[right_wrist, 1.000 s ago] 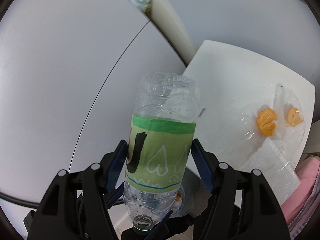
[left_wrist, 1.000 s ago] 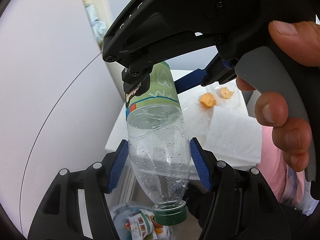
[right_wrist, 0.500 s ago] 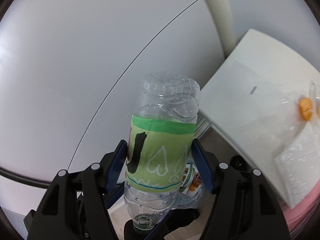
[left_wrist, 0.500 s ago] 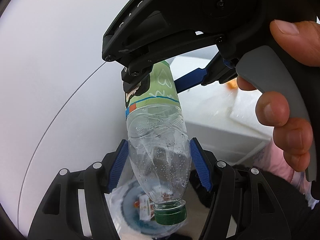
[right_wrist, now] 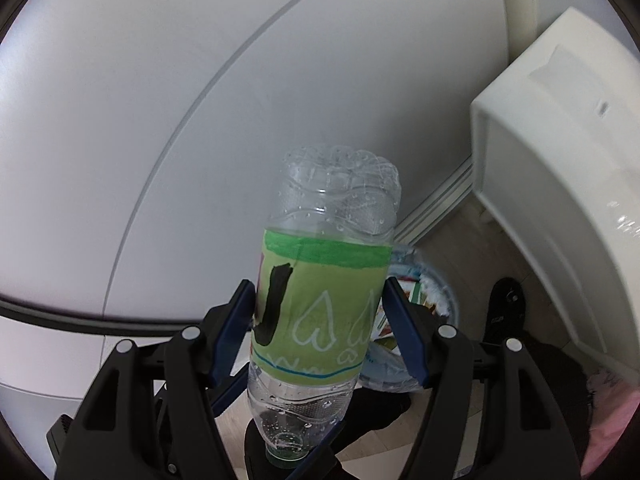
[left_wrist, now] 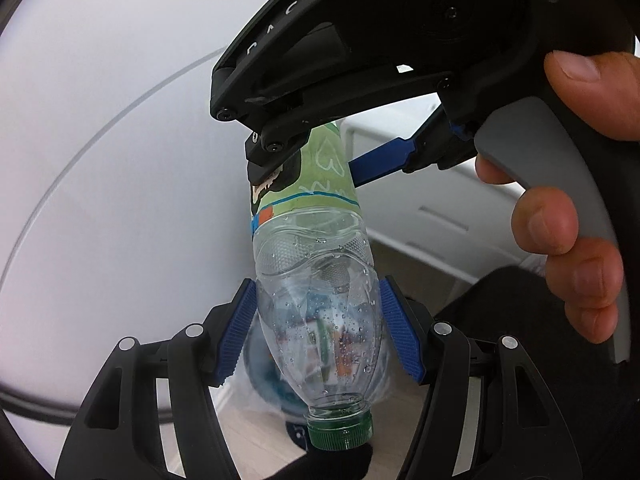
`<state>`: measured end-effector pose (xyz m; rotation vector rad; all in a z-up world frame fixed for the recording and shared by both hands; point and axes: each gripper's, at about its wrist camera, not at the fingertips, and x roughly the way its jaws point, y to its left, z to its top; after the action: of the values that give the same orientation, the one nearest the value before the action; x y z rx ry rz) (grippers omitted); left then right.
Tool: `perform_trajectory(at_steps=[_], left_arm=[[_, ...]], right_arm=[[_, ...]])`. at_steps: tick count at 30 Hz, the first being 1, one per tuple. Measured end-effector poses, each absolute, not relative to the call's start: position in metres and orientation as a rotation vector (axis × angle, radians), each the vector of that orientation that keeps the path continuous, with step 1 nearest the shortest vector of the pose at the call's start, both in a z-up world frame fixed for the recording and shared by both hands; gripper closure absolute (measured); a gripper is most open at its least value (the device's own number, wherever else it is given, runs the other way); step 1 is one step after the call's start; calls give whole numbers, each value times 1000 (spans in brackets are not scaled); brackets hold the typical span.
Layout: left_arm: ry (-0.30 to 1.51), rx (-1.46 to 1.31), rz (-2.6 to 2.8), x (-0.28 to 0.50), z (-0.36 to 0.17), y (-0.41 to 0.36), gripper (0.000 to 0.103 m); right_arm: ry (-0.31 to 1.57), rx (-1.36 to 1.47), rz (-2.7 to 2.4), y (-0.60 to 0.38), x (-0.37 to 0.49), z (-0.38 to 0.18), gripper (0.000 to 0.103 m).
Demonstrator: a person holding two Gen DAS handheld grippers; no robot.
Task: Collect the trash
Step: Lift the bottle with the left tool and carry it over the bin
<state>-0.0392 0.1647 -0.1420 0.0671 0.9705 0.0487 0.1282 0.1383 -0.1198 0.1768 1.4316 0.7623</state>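
Both pairs of jaws are closed on the same clear plastic bottle with a green paper label and a green screw cap (left_wrist: pixel 316 312): the left gripper (left_wrist: pixel 318 330) presses its blue ribbed pads (left_wrist: pixel 236 336) against the bare, droplet-speckled shoulder near the cap, while the right gripper (right_wrist: pixel 320 330) clamps the labelled middle of the bottle (right_wrist: pixel 320 320). In the left wrist view the bottle runs from centre frame down to the lower middle, cap lowest, and the right gripper's black body fills the upper frame with the person's right hand (left_wrist: pixel 572 216) wrapped round its grey trigger at the right edge. In the right wrist view the bottle's ribbed base points to the upper centre of the frame. Behind it, lower right of centre, sits a round bin lined with a clear plastic bag (right_wrist: pixel 416 320) holding what look like colourful wrappers, though blur hides the detail. A white table (right_wrist: pixel 560 160) occupies the right side.
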Motion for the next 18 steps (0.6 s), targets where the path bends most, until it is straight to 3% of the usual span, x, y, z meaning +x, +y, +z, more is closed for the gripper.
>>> perform_trajectory(at_steps=[18], left_arm=[[1121, -69, 38, -57, -236, 218, 42]], right_arm=[[1601, 125, 741, 170, 99, -221, 40]])
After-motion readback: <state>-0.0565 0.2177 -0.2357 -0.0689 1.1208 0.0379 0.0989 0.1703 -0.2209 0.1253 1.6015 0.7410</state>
